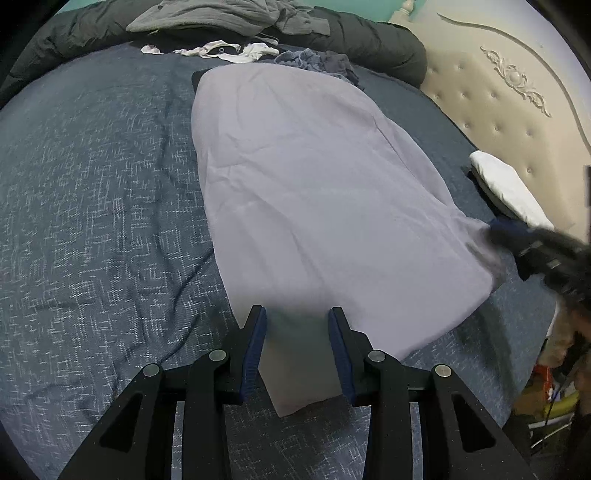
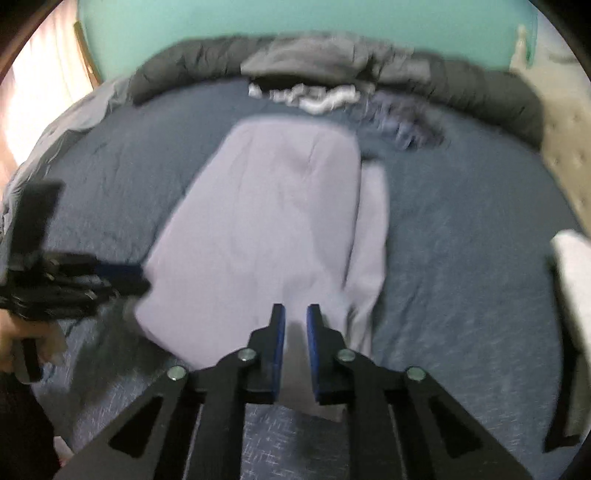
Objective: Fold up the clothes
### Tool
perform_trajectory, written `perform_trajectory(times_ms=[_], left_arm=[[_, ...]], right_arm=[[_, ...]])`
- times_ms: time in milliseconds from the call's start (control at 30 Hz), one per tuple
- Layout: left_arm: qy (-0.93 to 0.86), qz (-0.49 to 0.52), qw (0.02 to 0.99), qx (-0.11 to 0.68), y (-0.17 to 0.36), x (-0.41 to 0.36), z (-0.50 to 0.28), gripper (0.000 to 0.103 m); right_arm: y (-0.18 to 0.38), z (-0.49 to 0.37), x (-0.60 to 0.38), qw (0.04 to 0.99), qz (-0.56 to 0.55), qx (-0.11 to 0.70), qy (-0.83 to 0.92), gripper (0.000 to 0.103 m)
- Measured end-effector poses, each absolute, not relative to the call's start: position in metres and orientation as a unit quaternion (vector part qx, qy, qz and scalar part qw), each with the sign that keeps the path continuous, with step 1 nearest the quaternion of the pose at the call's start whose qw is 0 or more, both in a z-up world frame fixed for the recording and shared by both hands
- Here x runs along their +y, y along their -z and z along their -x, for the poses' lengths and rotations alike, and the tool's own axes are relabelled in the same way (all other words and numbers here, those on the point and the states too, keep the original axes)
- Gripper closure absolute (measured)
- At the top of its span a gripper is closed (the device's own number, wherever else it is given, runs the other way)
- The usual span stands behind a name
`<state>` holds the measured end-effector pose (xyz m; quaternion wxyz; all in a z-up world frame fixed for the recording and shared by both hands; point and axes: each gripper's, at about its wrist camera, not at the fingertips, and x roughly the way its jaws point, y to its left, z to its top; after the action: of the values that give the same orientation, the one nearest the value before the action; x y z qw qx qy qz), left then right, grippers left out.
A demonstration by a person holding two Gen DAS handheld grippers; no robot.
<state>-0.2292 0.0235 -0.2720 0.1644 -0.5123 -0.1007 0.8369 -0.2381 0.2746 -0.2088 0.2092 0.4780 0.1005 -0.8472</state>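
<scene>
The left gripper (image 1: pixel 297 314) hangs with jaws apart over the near corner of a lavender garment (image 1: pixel 314 192), pads clear of the cloth. The right gripper (image 2: pixel 295 312) shows a narrow gap over the garment's near edge; blur hides whether it pinches fabric. The garment stretches flat ahead of both grippers across a blue bedspread (image 1: pixel 96 206), dark clothes (image 1: pixel 229 18) heaped beyond.

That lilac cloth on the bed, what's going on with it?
A person is folding it with two handheld grippers. The lilac cloth lies flat on the blue bedspread, one side already turned in. The left gripper stands over its near edge, jaws apart. The right gripper, jaws nearly together, is at the near right corner. More clothes wait behind.
</scene>
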Motion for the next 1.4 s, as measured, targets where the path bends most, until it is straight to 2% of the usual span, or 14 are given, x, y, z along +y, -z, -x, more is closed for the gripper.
perform_trajectory(times_ms=[200, 367, 467, 700, 933, 1133, 1400], left_arm=[[-0.845, 0.492, 0.188, -0.095, 0.255, 0.039, 0.23, 0.065], [-0.834, 0.512, 0.198, -0.055, 0.274, 0.064, 0.23, 0.065], [-0.828, 0.521, 0.198, -0.058, 0.286, 0.064, 0.23, 0.065], [-0.824, 0.523, 0.208, -0.064, 0.272, 0.053, 0.219, 0.065], [-0.815, 0.541, 0.203, -0.042, 0.296, 0.061, 0.217, 0.065], [-0.817, 0.542, 0.195, -0.028, 0.304, 0.072, 0.218, 0.065], [-0.839, 0.505, 0.192, -0.07, 0.266, 0.055, 0.224, 0.065]], right_arm=[[0.259, 0.257, 0.293, 0.189, -0.54, 0.073, 0.817, 0.101], [0.272, 0.261, 0.3, 0.187, -0.553, 0.068, 0.809, 0.103], [0.282, 0.261, 0.308, 0.19, -0.565, 0.052, 0.802, 0.103], [0.251, 0.248, 0.328, 0.19, -0.538, 0.006, 0.821, 0.103], [0.274, 0.242, 0.317, 0.196, -0.551, 0.053, 0.81, 0.103], [0.283, 0.252, 0.324, 0.185, -0.569, 0.038, 0.8, 0.103], [0.214, 0.258, 0.331, 0.21, -0.494, -0.033, 0.843, 0.103]])
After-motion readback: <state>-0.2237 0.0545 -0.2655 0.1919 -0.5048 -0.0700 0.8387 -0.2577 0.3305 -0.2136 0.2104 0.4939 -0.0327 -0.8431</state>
